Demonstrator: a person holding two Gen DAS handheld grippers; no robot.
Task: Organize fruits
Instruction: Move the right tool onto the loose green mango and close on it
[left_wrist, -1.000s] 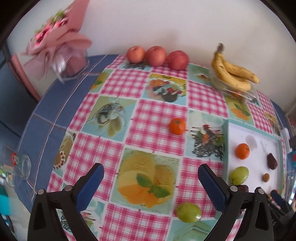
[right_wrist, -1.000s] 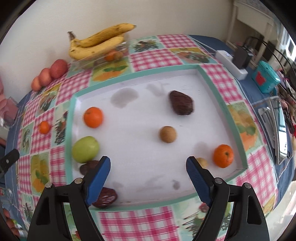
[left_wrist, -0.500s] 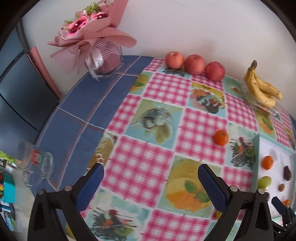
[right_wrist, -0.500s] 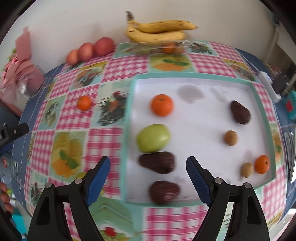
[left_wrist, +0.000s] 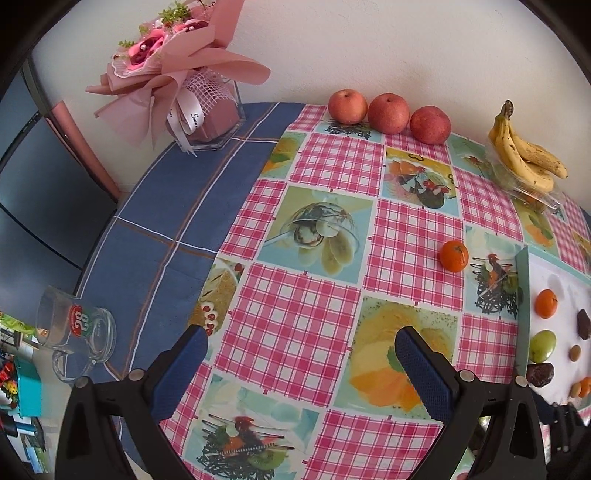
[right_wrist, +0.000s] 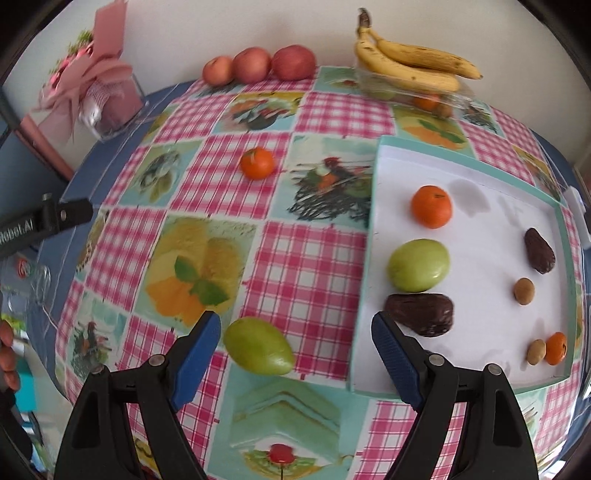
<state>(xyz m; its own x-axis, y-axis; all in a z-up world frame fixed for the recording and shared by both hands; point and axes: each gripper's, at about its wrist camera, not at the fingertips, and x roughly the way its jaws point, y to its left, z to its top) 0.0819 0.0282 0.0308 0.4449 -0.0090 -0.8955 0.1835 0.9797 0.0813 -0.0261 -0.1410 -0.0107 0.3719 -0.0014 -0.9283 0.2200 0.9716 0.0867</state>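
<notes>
Right wrist view looks down on a green fruit (right_wrist: 258, 347) lying loose on the tablecloth (right_wrist: 306, 266), between the spread blue fingers of the right gripper (right_wrist: 295, 354), which touch nothing. Just right of it sits the white tray (right_wrist: 480, 236) with a teal rim, holding a tangerine (right_wrist: 431, 206), another green fruit (right_wrist: 419, 265), dark dates (right_wrist: 421, 314) and small brown nuts (right_wrist: 523, 291). Farther left, a second tangerine (right_wrist: 257, 163) rests alone on a pink-checked square. Along the far wall stand three apples (right_wrist: 258, 64) and a bunch of bananas (right_wrist: 410, 62) over a clear container. The left gripper (left_wrist: 301, 362) hangs over bare cloth, jaws wide and empty. Beyond the checked cloth, a blue cover (left_wrist: 166, 221) carries a pink bouquet (left_wrist: 177, 74) in a clear vase at the far left and a glass mug (left_wrist: 75, 334) lying near the left edge.
</notes>
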